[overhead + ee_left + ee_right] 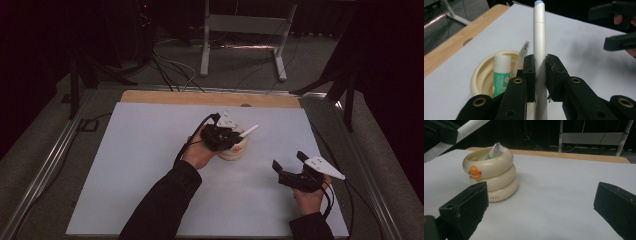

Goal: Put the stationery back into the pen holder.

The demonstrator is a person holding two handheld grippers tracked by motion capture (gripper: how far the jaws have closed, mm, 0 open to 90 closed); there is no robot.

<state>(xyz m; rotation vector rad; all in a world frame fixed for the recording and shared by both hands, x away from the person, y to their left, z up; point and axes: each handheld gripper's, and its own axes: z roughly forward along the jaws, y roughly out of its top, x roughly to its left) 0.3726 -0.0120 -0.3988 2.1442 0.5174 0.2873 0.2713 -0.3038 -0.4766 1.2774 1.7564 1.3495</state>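
A cream pen cup (235, 151) made of stacked rings with an orange duck bill (474, 172) stands near the middle of the white sheet. In it are a green-and-white glue stick (501, 72) and a thin pale tip (523, 53). My left gripper (231, 134) hovers over the cup, shut on a silver-white pen (539, 37) that points away between the pads; the pen (248, 131) sticks out to the right above the cup. My right gripper (289, 160) rests at the front right, open and with nothing in it, and its jaws (541, 205) frame the cup from the side.
The white sheet (150, 165) covers a wooden board whose bare strip (200, 97) runs along the far edge. Beyond it stand a metal table frame (245, 30) and floor cables (170, 67). Metal rails (45, 165) border the table.
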